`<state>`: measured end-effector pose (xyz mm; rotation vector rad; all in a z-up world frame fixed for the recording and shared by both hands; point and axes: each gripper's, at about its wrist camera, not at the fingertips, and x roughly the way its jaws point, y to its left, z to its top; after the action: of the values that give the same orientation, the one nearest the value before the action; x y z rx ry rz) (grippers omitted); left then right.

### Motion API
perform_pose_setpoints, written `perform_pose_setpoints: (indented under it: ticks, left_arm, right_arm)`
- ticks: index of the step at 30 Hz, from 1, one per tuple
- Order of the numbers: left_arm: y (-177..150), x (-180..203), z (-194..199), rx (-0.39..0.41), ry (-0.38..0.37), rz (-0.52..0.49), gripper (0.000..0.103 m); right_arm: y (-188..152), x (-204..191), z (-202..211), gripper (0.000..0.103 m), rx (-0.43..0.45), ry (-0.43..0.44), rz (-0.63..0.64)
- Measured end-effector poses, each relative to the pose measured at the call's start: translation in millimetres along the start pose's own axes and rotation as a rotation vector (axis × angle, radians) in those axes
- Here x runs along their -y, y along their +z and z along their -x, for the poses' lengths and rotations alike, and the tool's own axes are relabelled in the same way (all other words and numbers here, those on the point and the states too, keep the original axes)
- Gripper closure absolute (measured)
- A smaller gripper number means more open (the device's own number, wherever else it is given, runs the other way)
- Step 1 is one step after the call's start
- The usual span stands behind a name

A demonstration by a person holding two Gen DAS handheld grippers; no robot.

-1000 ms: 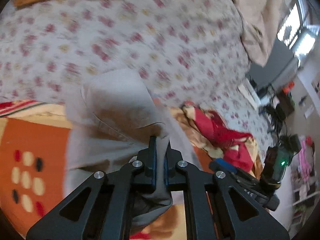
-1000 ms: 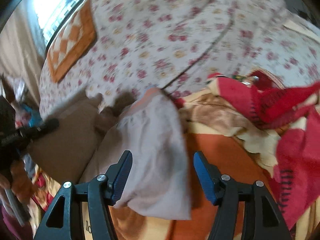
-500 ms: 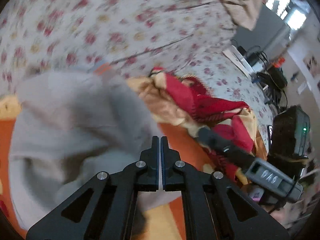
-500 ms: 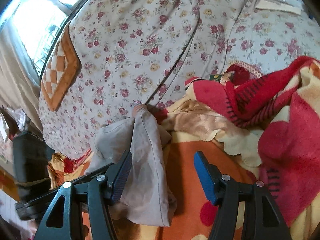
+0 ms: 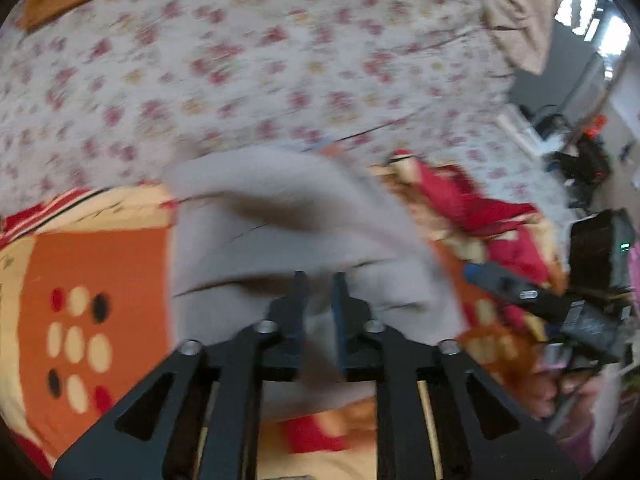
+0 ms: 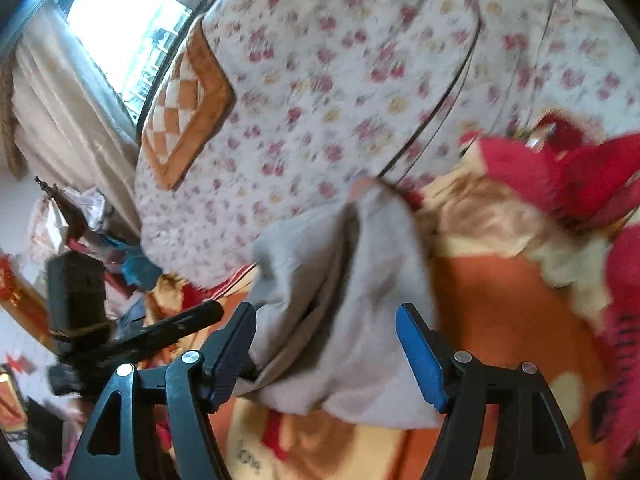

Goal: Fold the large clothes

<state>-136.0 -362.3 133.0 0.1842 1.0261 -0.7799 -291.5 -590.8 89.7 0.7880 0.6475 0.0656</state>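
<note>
A grey garment (image 5: 296, 232) lies bunched on an orange, red and cream blanket (image 5: 92, 280). It also shows in the right wrist view (image 6: 352, 280). My left gripper (image 5: 320, 292) hovers over the garment's near part with its jaws a small way apart and nothing clamped between them. My right gripper (image 6: 324, 344) is wide open, its fingers standing either side of the garment's near edge. The right gripper's body shows at the right of the left wrist view (image 5: 520, 292).
A floral bedsheet (image 5: 280, 64) covers the bed beyond the blanket. A checked orange pillow (image 6: 184, 108) lies at the far end. A red crumpled part of the blanket (image 6: 568, 176) lies to the right. Clutter and cables stand off the bed's right side (image 5: 580, 160).
My left gripper was shut on the grey garment a second ago, then shut on nothing, and now its jaws stand slightly apart. The garment has dropped onto the blanket. The right gripper stays open.
</note>
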Motion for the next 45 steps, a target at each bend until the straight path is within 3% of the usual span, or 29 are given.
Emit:
perform_pose_setpoints:
  ticks: [4, 8, 10, 16, 17, 18, 19, 20, 25, 27, 29, 31, 33, 35, 36, 37, 39, 45]
  left_arm:
    - [-13, -29, -10, 0.004, 0.075, 0.066, 0.065]
    - [-28, -46, -17, 0.007, 0.114, 0.096, 0.062]
    - [-33, -52, -21, 0.011, 0.106, 0.124, 0.048]
    - [-41, -49, -31, 0.037, 0.086, 0.120, 0.046]
    - [-42, -48, -32, 0.038, 0.088, 0.119, 0.046]
    - [-41, -47, -32, 0.036, 0.092, 0.118, 0.046]
    - [-40, -46, -32, 0.034, 0.094, 0.117, 0.046]
    - [-38, -45, -30, 0.034, 0.087, 0.116, 0.046]
    - [-21, -29, -1, 0.100, -0.020, 0.111, 0.046]
    - [-18, -17, 5, 0.135, -0.016, 0.070, 0.044]
    - [-22, -7, -12, 0.086, 0.012, 0.030, 0.043]
    - [-32, -2, -40, -0.004, 0.042, 0.002, 0.043]
    - [-40, -3, -52, -0.008, 0.064, -0.003, 0.042]
    - [-42, -7, -48, 0.017, 0.043, 0.019, 0.042]
    - [-41, -9, -47, 0.014, 0.035, 0.027, 0.042]
    - [-40, -10, -45, 0.008, 0.027, 0.034, 0.043]
    - [-38, -11, -42, 0.000, 0.016, 0.035, 0.043]
    - [-35, -17, -37, 0.000, -0.009, 0.055, 0.043]
  right_arm:
    - [-10, -10, -22, 0.033, -0.076, 0.085, -0.045]
    - [-16, -28, -42, 0.033, -0.137, 0.077, -0.005]
    - [-16, -33, -55, 0.031, -0.162, 0.063, 0.005]
    - [-13, -34, -103, 0.032, -0.226, 0.108, -0.054]
    - [-14, -35, -110, 0.038, -0.228, 0.109, -0.050]
    - [-15, -37, -115, 0.065, -0.218, 0.086, -0.028]
    - [-16, -39, -117, 0.082, -0.205, 0.039, 0.003]
    - [-15, -40, -115, 0.083, -0.190, 0.006, 0.023]
    - [4, -49, -63, 0.091, -0.059, 0.068, 0.081]
    - [13, -41, -41, 0.091, -0.008, 0.041, 0.089]
    - [14, -21, -34, 0.091, -0.003, -0.045, 0.071]
    - [8, 2, -43, 0.091, -0.040, -0.131, 0.044]
    - [-3, 16, -55, 0.091, -0.106, -0.176, 0.049]
    - [-4, 15, -51, 0.079, -0.113, -0.201, 0.070]
    - [-1, 10, -43, 0.061, -0.093, -0.221, 0.091]
    - [5, 3, -33, 0.050, -0.056, -0.245, 0.119]
    - [18, -16, -17, 0.049, 0.004, -0.259, 0.186]
    - [42, -46, -39, 0.042, -0.040, -0.311, 0.297]
